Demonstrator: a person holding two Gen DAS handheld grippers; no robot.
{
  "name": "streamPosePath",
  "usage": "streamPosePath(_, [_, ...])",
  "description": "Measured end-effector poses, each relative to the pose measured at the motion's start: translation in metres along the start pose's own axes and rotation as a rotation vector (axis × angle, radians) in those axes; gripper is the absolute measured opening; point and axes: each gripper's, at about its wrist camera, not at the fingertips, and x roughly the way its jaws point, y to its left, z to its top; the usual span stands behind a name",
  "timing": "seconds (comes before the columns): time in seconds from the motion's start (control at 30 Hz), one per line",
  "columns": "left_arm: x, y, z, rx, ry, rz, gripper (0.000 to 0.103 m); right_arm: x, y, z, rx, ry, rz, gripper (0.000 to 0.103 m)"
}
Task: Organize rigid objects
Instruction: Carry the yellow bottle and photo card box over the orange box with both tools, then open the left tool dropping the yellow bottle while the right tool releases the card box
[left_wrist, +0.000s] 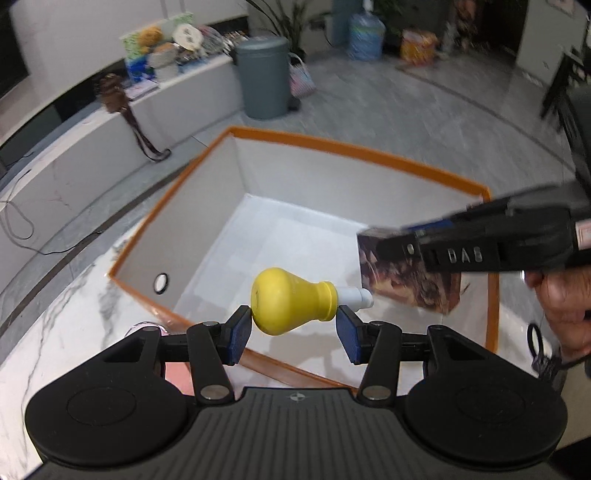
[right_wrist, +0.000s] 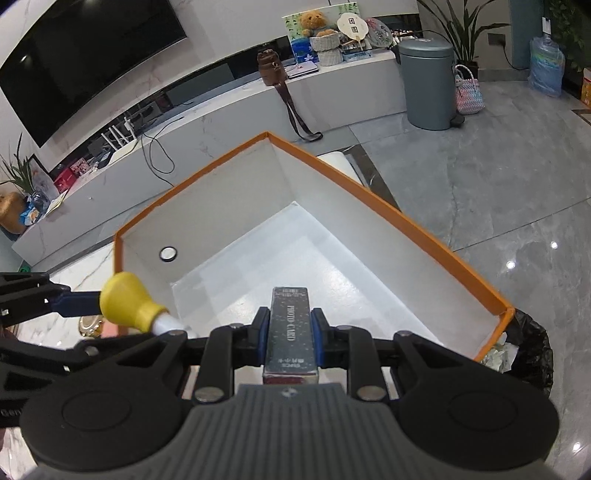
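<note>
Marble tabletop, grey tiled floor beyond, and my orange-rimmed box (right_wrist: 388, 206) sits open and bare inside.

On the left, my left gripper (left_wrist: 295, 325) clamps a yellow bulb-shaped piece (left_wrist: 288, 301) with a white nozzle, above the box's near wall. To the right, my right gripper (right_wrist: 289, 336) is pinched tight on a slim dark card box (right_wrist: 290, 328) over the white floor. Judging by that, nothing is stowed yet; both pieces remain to drop.

left gripper (left_wrist: 294, 325): black linkage, blue pads, silver screws | right gripper (right_wrist: 290, 328): matching, ribbed grey base
</note>
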Motion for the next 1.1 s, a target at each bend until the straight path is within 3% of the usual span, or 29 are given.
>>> streamPosePath(0.47, [0.053, -0.021, 0.013, 0.194, 0.22, -0.086, 0.057, 0.025, -0.014, 0.002, -0.01, 0.081, -0.004, 0.022])
streamPosePath(0.83, [0.087, -0.029, 0.014, 0.225, 0.306, -0.156, 0.056, 0.036, -0.008, -0.001, -0.123, 0.125, 0.017, 0.022])
streamPosePath(0.9, [0.091, -0.031, 0.015, 0.229, 0.313, -0.166, 0.054, 0.036, -0.009, -0.001, -0.127, 0.13, 0.021, 0.022])
streamPosePath(0.97, [0.093, -0.034, 0.015, 0.235, 0.322, -0.174, 0.041, 0.036, -0.01, -0.001, -0.129, 0.132, 0.024, 0.022])
streamPosePath(1.1, [0.098, -0.036, 0.017, 0.234, 0.331, -0.172, 0.041, 0.039, -0.01, 0.001, -0.161, 0.146, 0.02, 0.023])
